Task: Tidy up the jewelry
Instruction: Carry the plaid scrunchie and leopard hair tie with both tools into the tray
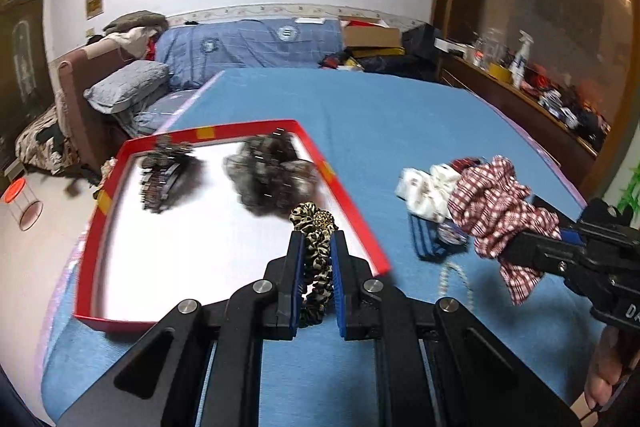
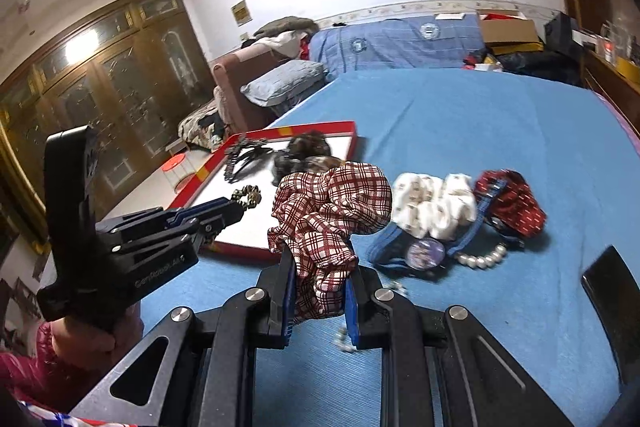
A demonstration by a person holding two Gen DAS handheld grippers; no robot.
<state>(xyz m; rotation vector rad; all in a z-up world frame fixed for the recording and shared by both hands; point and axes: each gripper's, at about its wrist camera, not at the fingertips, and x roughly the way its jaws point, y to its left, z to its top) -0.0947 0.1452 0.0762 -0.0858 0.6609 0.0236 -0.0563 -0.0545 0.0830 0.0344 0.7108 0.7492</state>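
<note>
My left gripper is shut on a leopard-print scrunchie and holds it over the near right part of a red-rimmed white tray. The tray holds dark hair clips and a dark furry scrunchie. My right gripper is shut on a red-and-white plaid scrunchie, held above the blue bed to the right of the tray. On the bed lie a white scrunchie, a dark red scrunchie, a blue band with a round badge and a pearl string.
The blue bedspread stretches back to pillows and a blue quilt. Cardboard boxes and clutter sit at the far side. A wooden shelf with bottles runs along the right. A wardrobe stands at left.
</note>
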